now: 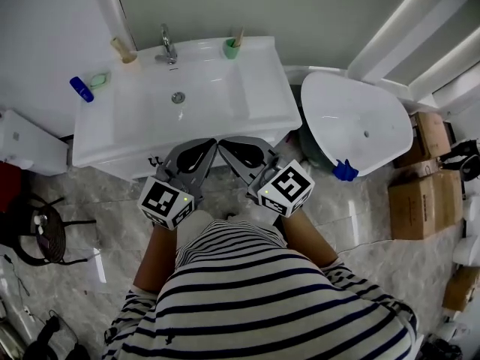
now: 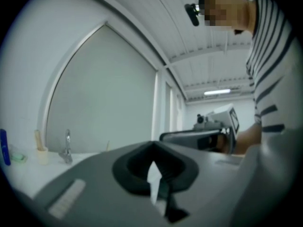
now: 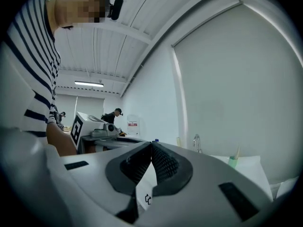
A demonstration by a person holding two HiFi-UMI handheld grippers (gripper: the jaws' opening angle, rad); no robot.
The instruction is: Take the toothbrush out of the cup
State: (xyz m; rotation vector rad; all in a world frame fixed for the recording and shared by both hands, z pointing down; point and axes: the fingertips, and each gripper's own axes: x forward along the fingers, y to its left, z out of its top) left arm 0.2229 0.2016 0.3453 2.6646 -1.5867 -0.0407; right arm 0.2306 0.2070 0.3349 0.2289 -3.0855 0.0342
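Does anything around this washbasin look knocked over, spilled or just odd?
Nothing is spilled or toppled: the green cup stands upright on the basin ledge with the toothbrush in it. Only the cardboard boxes on the floor beside the toilet look out of place.

The ceramic washbasin point(image 1: 262, 103) was plain white; the small plastic cup point(image 1: 232, 50) was green, and the toothbrush point(image 1: 239, 36) was pale tan; the metal tap point(image 1: 167, 45) was shiny chrome; the squat tumbler point(image 1: 124, 51) was beige; the slim tube point(image 1: 82, 89) was deep blue; the left gripper point(image 1: 211, 145) and right gripper point(image 1: 226, 144) were grey with black pads, their marker cubes point(image 1: 166, 202) white with black squares; the person's shirt point(image 1: 262, 298) was white with navy stripes; the stone floor tiles point(image 1: 82, 201) were grey with pale veining; the cardboard boxes point(image 1: 424, 201) were brown.
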